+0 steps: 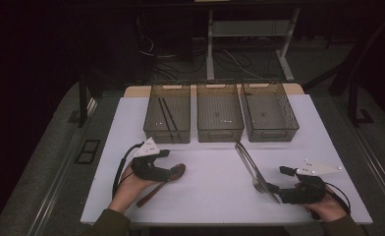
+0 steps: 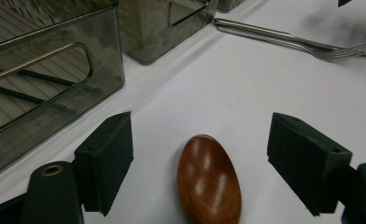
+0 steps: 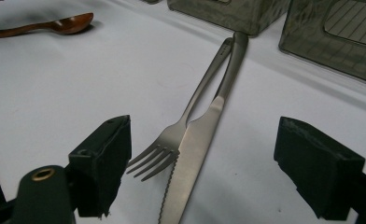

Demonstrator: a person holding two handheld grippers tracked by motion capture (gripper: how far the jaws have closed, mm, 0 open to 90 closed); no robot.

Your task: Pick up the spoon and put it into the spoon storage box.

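Sorting cutlery into bins, I'd guess — I'd drop each tool straight down and close across the narrow part. Left tool (image 2: 200, 163) wide open over the wooden spoon (image 2: 209, 179) at near left of bench (image 1: 210, 196), holding nothing. Right tool (image 3: 202, 168) wide open over knife (image 3: 195, 154) and fork (image 3: 165, 144) — near right, empty

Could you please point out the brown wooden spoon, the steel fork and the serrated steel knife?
Brown wooden spoon (image 2: 209, 179), left gripper view, on its bowl.
Steel fork (image 3: 165, 140), right gripper view, at the base of its tines.
Serrated steel knife (image 3: 190, 158), right gripper view, on its blade.
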